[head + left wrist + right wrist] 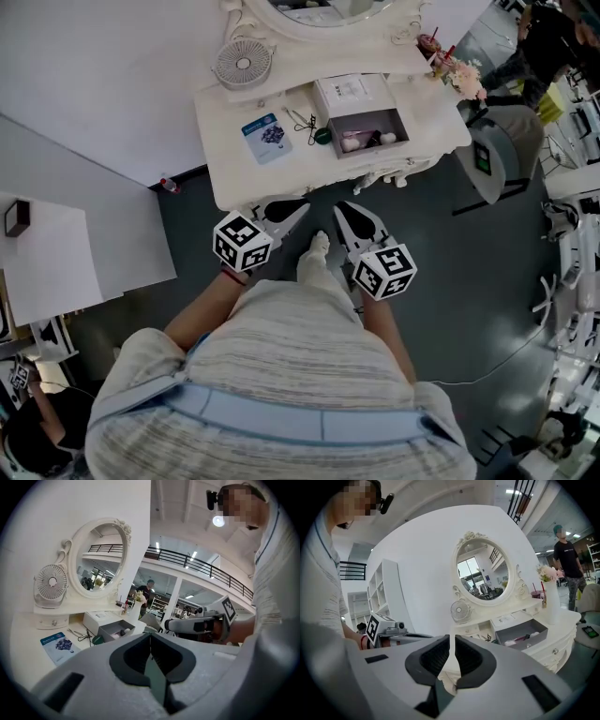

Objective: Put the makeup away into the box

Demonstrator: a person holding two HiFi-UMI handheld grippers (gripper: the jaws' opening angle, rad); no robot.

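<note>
An open grey box (370, 131) stands on the white dressing table (225, 178), with its white lid (344, 93) behind it. Inside lie pale pink and white items (352, 142) and a dark one (374, 139). Left of the box lie a green round item (322, 135) and a thin metal tool (302, 120). Both grippers hover in front of the table's near edge, apart from everything. My left gripper (298, 208) (150, 637) is shut and empty. My right gripper (343, 208) (453, 639) has its jaws together but for a thin slit, nothing between them. The box (115, 630) (522, 634) shows in both gripper views.
A blue card (267, 137) lies left of the tool. A small fan (243, 63) and an oval mirror (485, 571) stand at the back, a vase of flowers (464, 77) at the right corner. A grey chair (502, 150) stands to the right, a white desk (47, 253) to the left.
</note>
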